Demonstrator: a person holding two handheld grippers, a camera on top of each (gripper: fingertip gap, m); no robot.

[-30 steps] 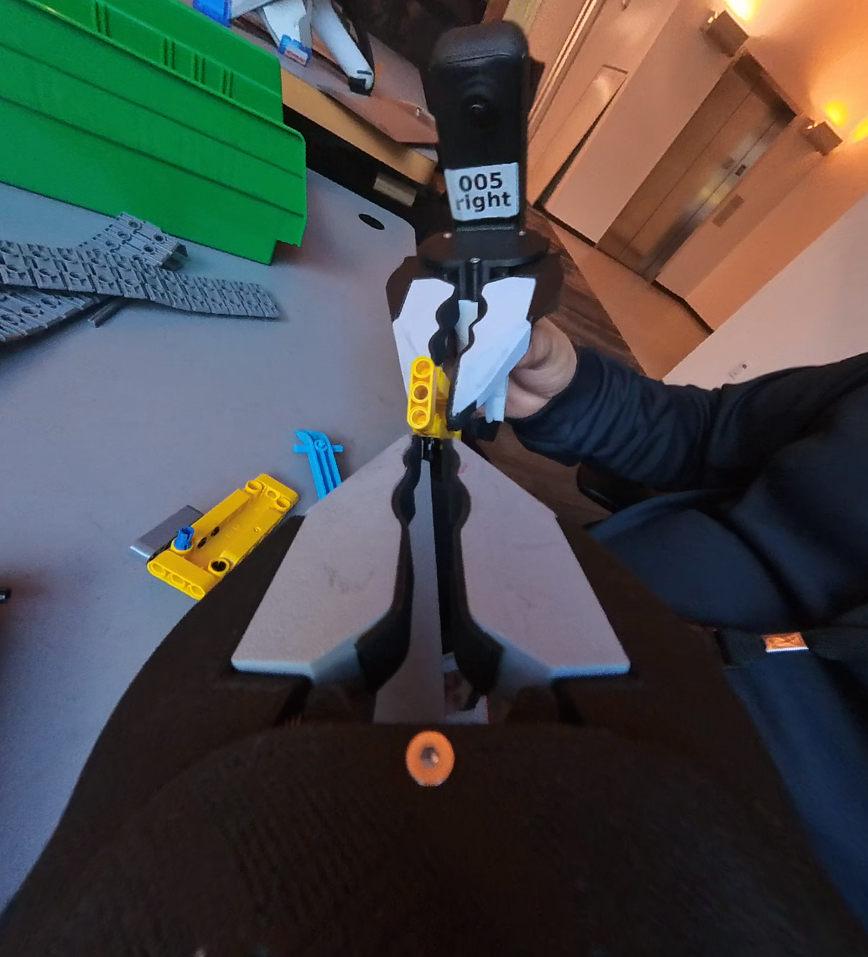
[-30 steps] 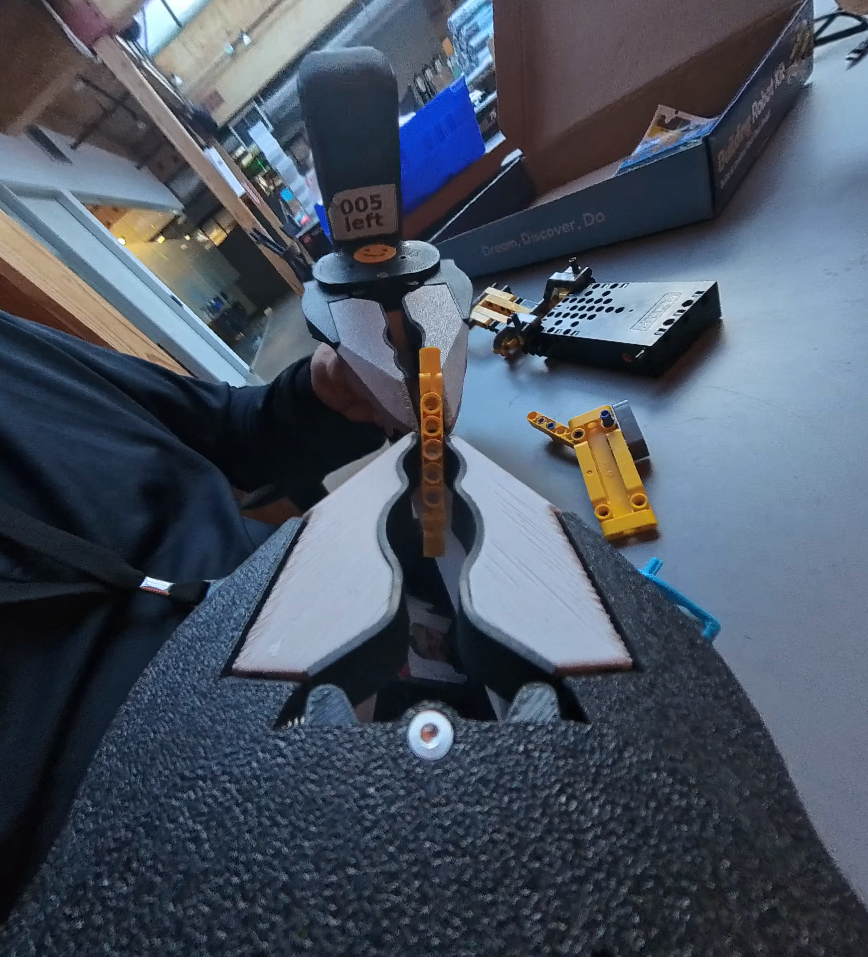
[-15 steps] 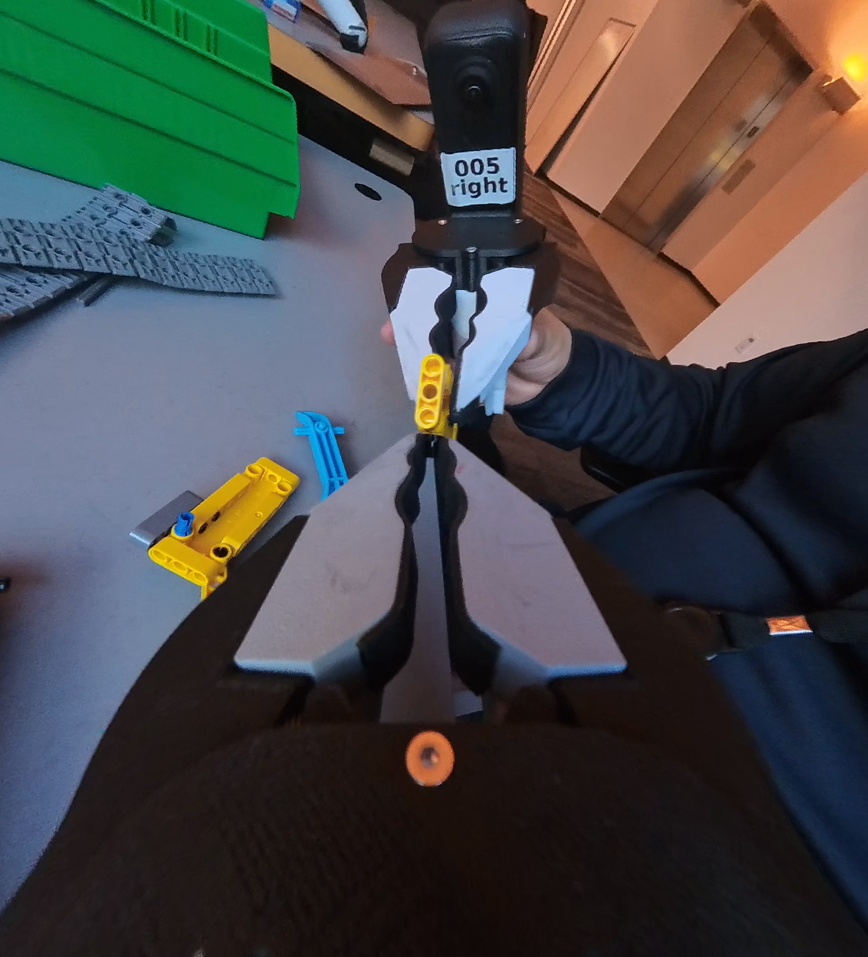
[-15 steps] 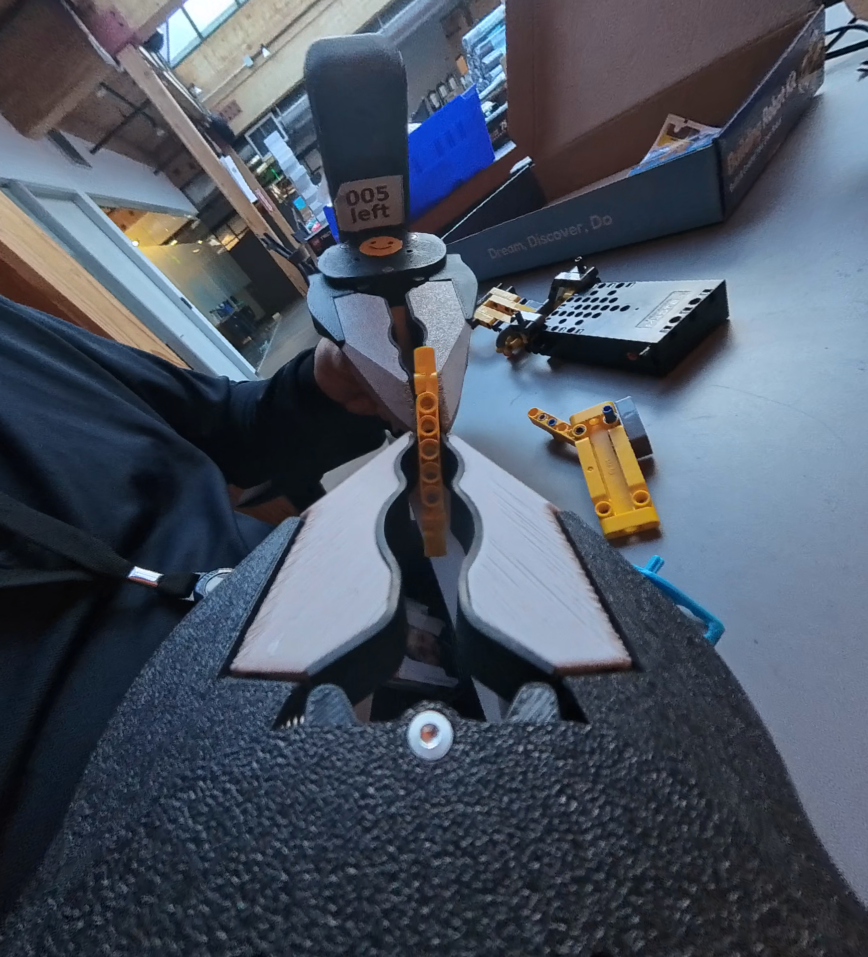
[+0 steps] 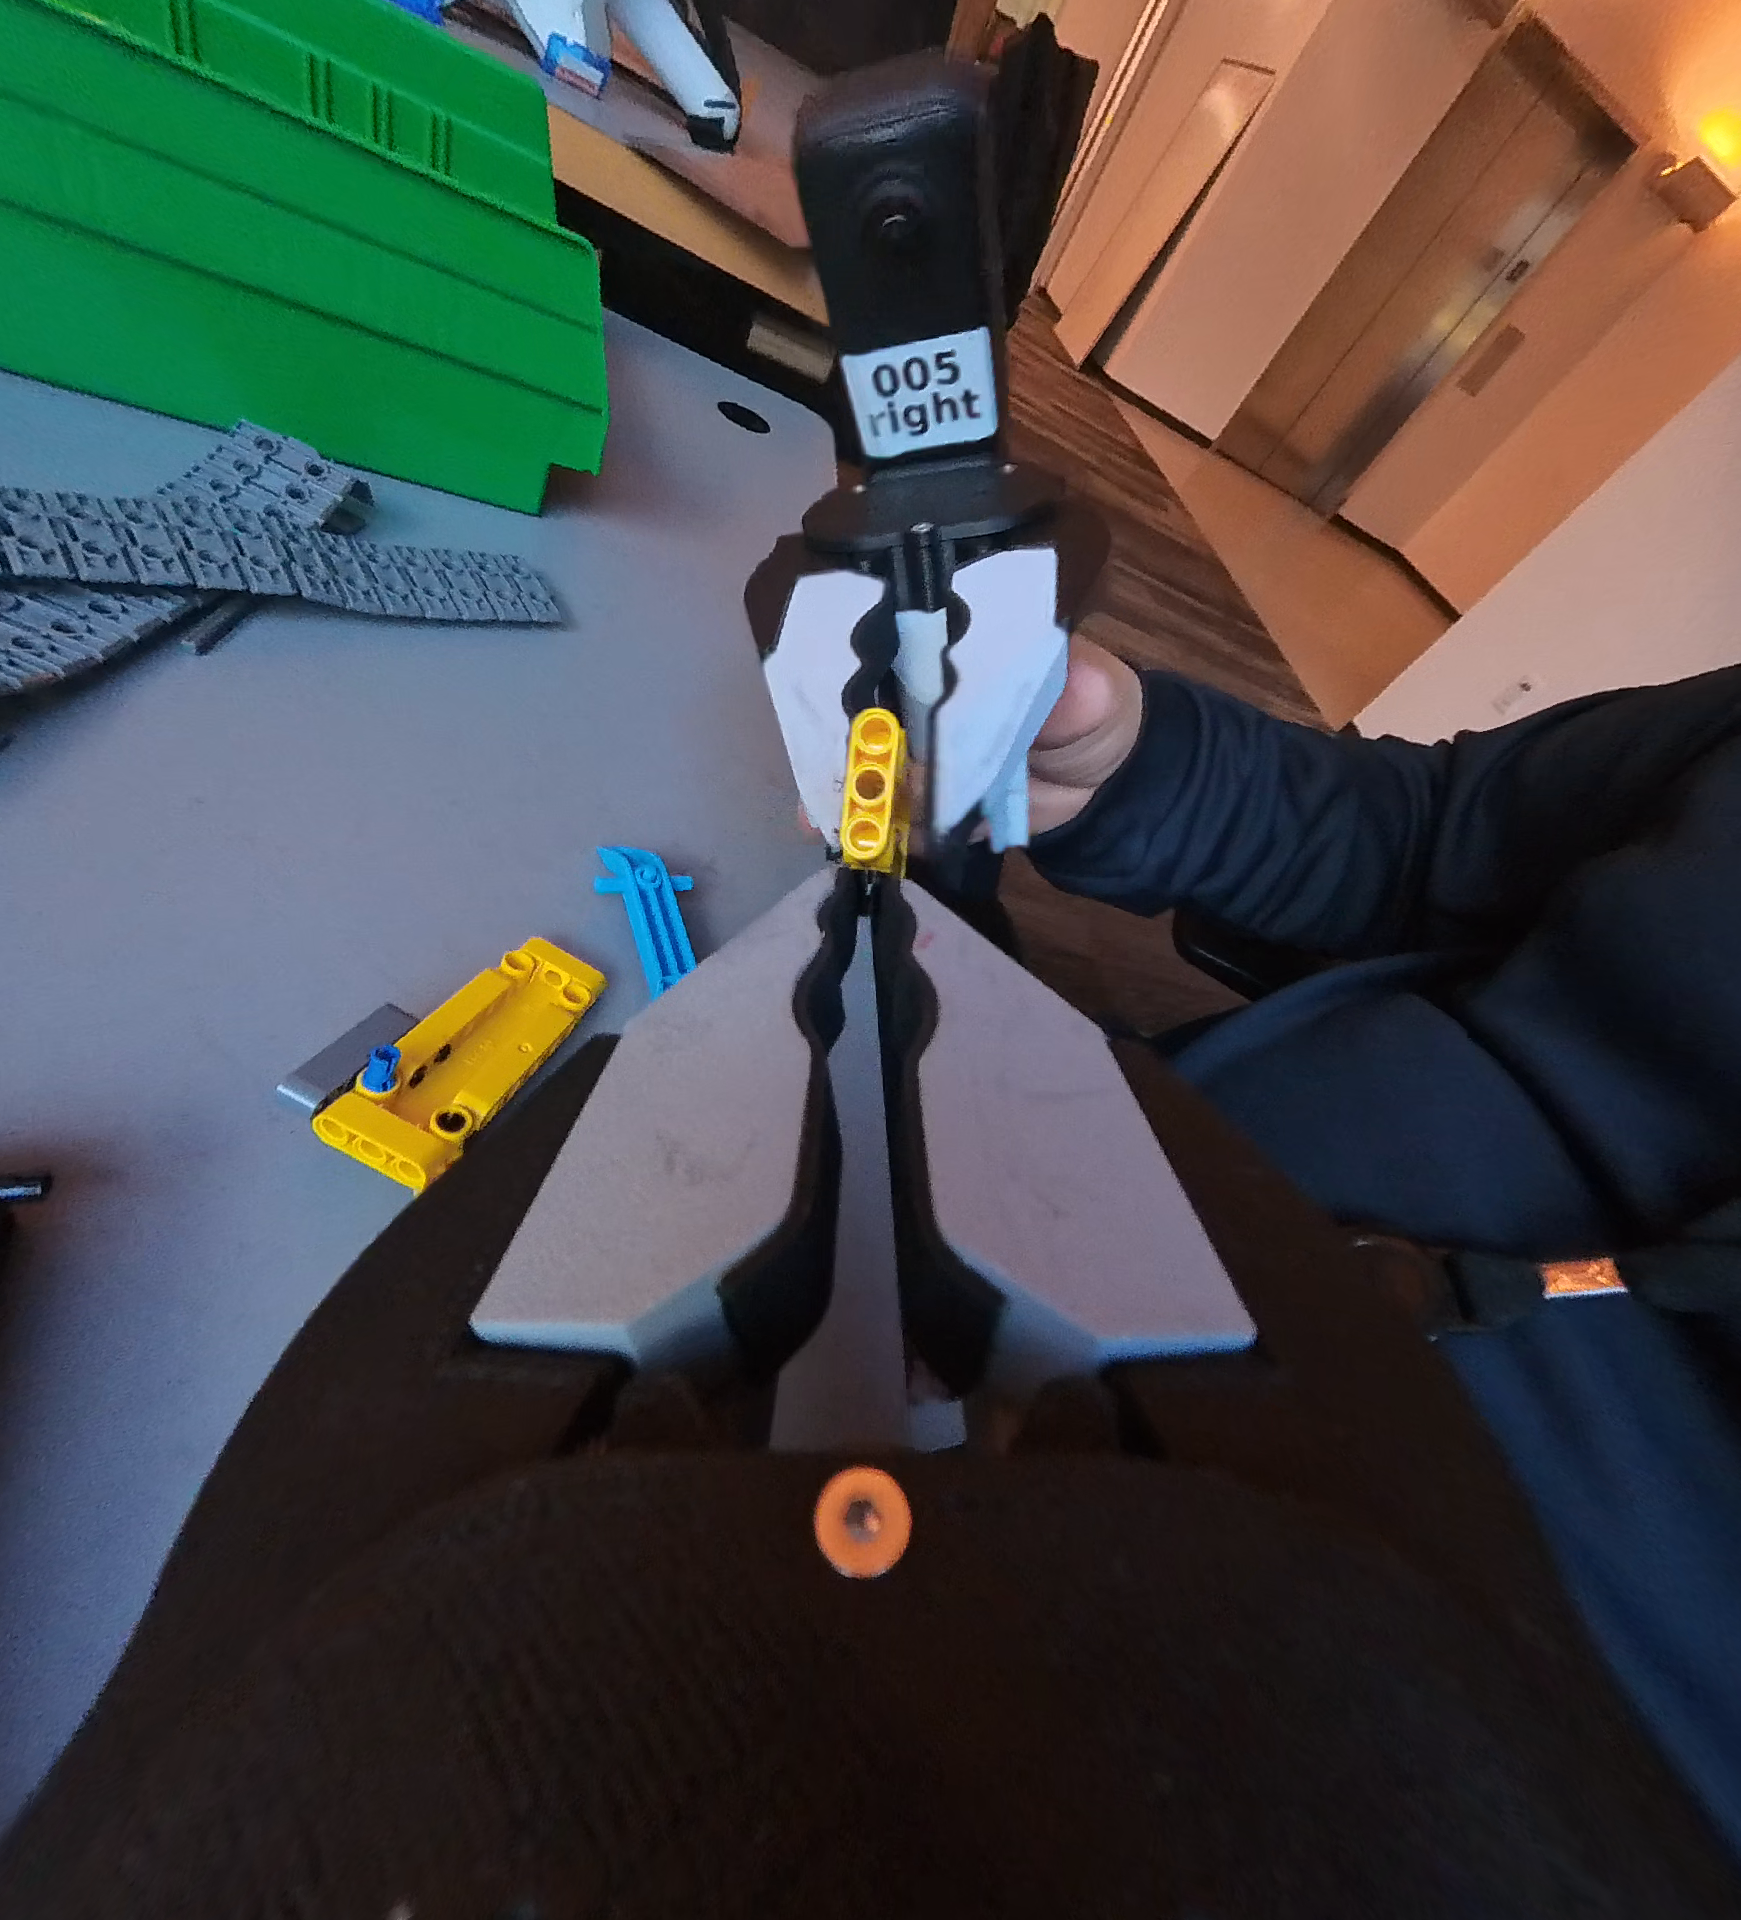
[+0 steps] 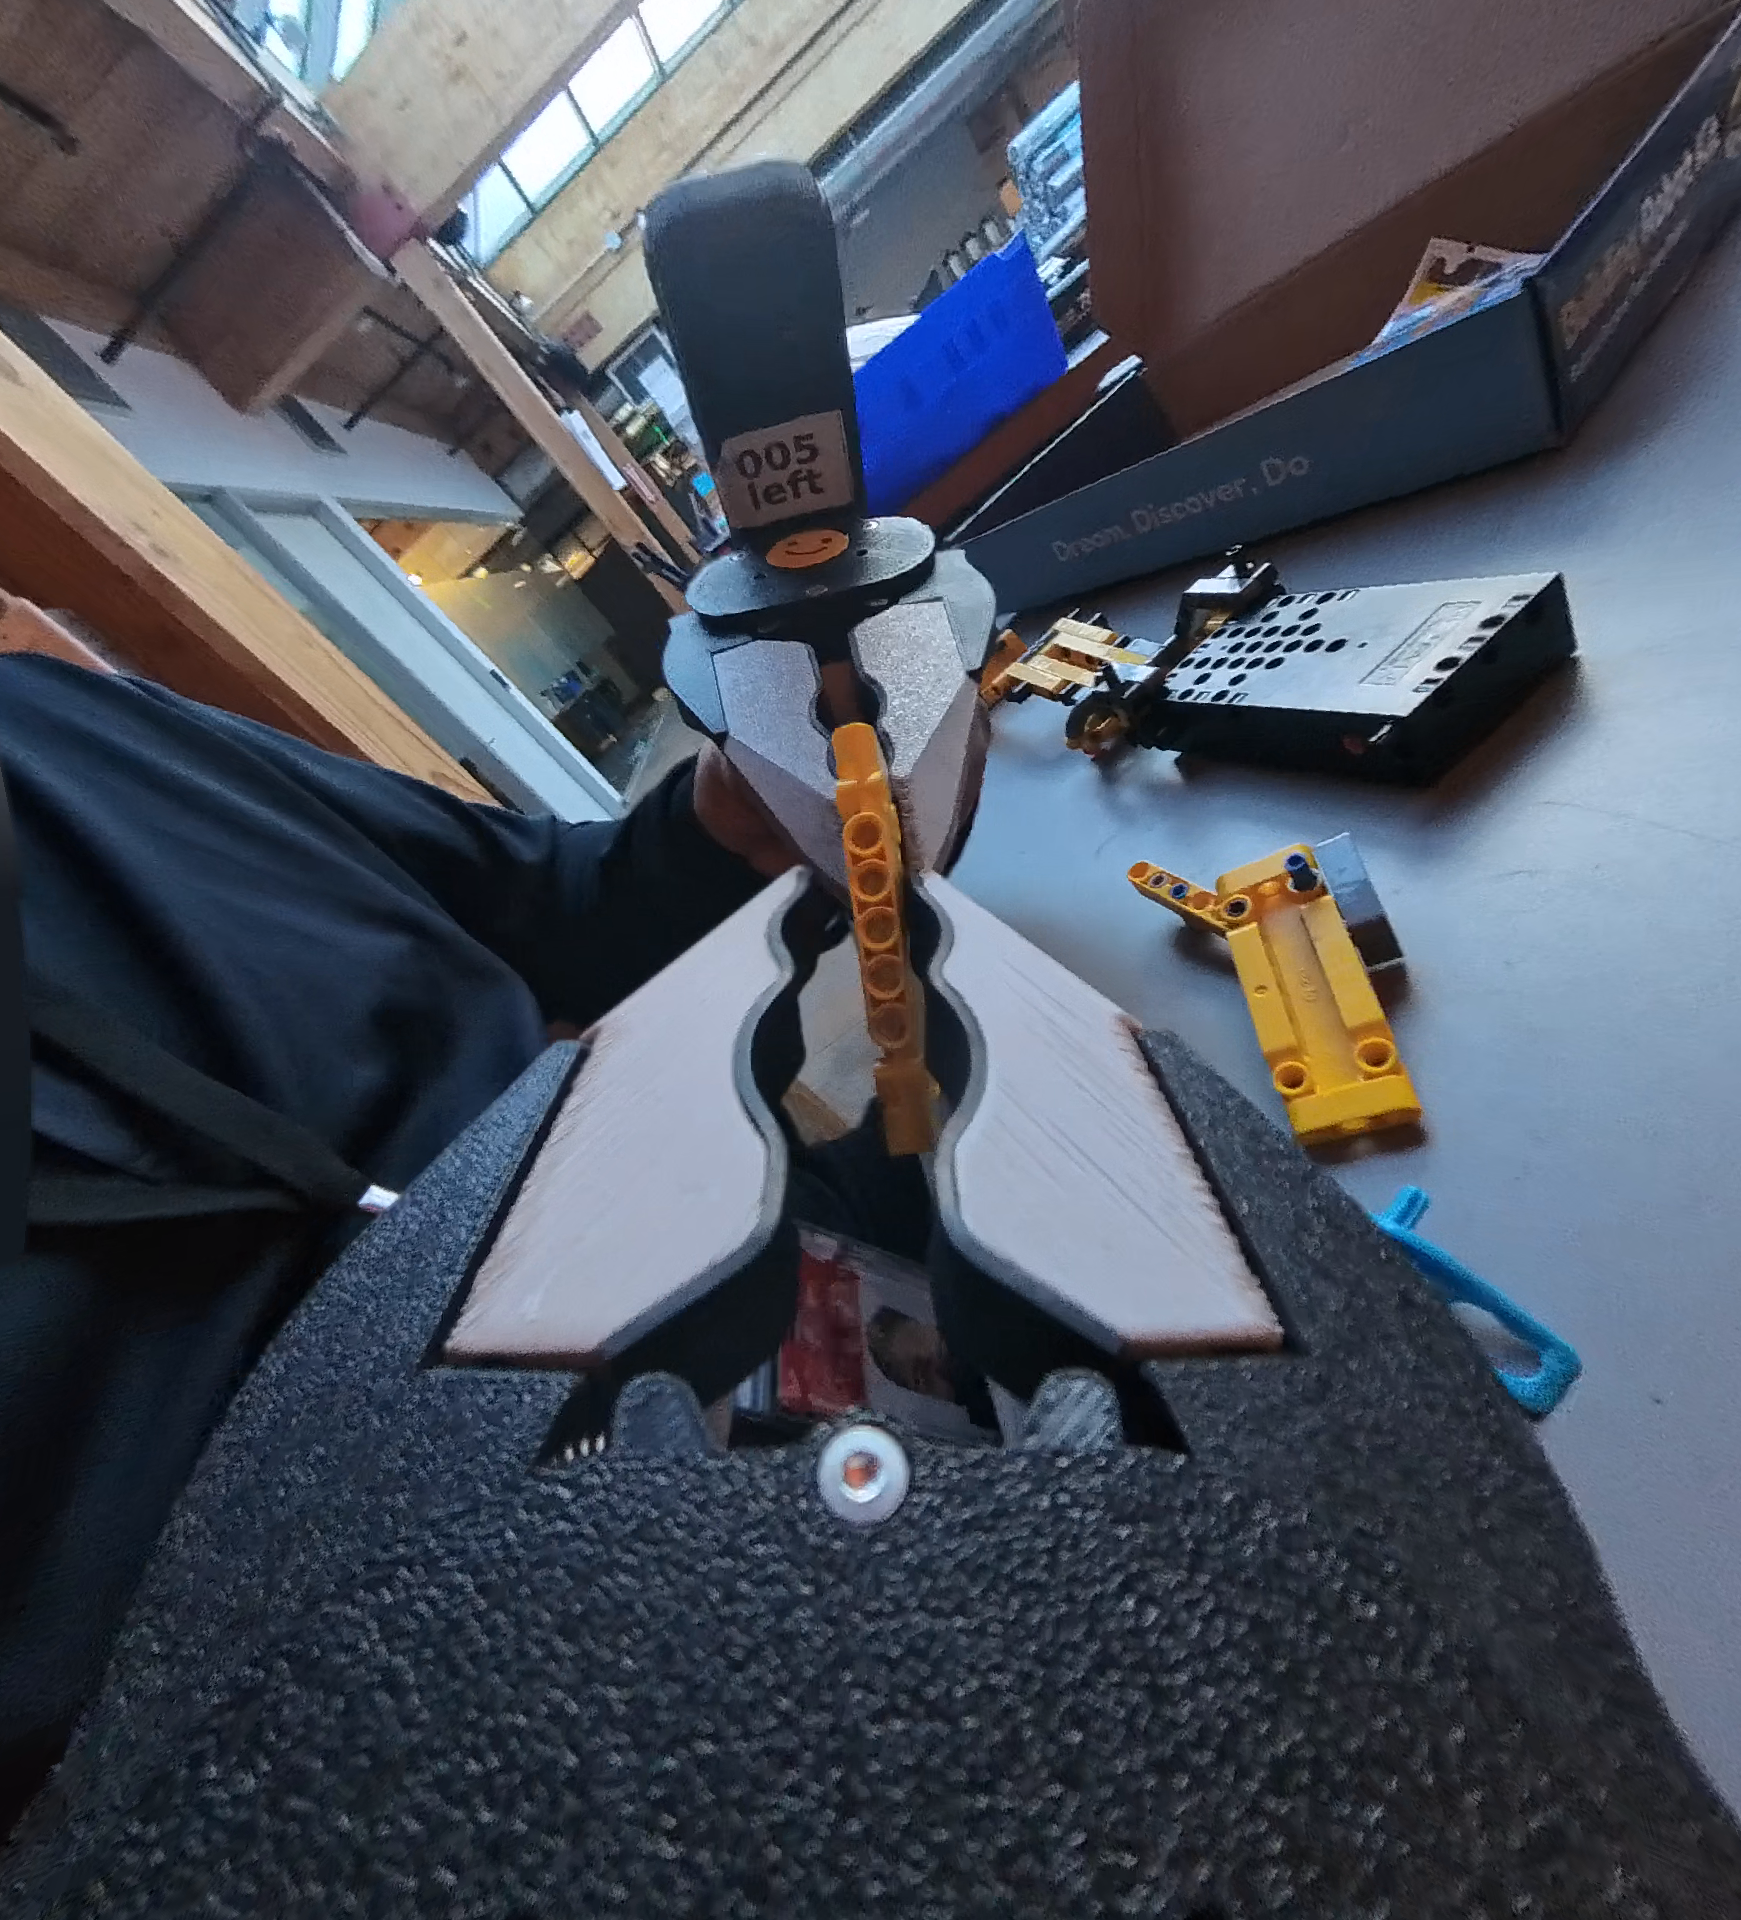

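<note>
Your left gripper pinches the yellow beam's end; it lies loose between your parted right gripper.

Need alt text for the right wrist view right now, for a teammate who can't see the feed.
A long yellow holed plastic beam runs between the right gripper in the foreground and the facing left gripper, whose tips are shut on its far end. On the grey table to the right lie a flat yellow panel assembly, a black perforated box and a small blue plastic part.
</note>
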